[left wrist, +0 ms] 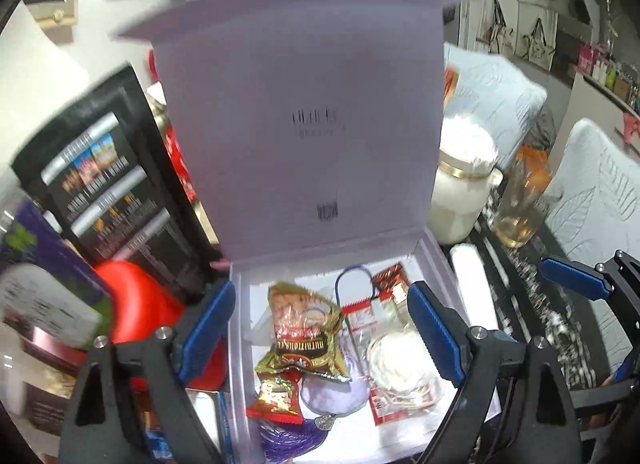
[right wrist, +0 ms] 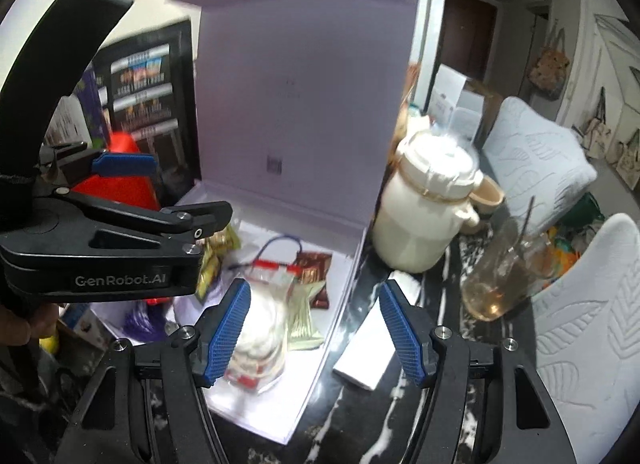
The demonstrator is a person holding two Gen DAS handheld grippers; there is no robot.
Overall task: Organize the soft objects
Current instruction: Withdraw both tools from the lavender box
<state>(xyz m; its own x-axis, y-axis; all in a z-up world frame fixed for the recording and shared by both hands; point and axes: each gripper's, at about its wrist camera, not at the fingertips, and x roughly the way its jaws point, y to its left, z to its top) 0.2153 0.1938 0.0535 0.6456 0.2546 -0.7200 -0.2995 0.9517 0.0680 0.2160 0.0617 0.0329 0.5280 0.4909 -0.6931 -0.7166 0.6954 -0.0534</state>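
Observation:
A lavender box [left wrist: 400,438] stands with its lid [left wrist: 300,104] upright. Inside lie a gold-and-red snack packet [left wrist: 308,328], a small red packet [left wrist: 276,396], a clear bag with something white in it [left wrist: 400,360], a lavender pouch [left wrist: 332,392] and a purple tassel [left wrist: 288,440]. My left gripper [left wrist: 322,330] hangs open above them, holding nothing. My right gripper [right wrist: 316,332] is open over the box's right edge, its left pad above the clear bag [right wrist: 260,336] and clear of it. A gold packet [right wrist: 304,320] and a brown packet [right wrist: 316,268] lie beside that bag. The left gripper [right wrist: 180,188] shows at the left.
On the dark marble table, a white lidded jar [right wrist: 424,216] and a glass of amber liquid [right wrist: 504,276] stand right of the box. A flat white block [right wrist: 364,356] lies by its right wall. A black carton [left wrist: 112,184] and a red object [left wrist: 136,304] crowd its left. Cushioned chairs [right wrist: 580,324] stand at the right.

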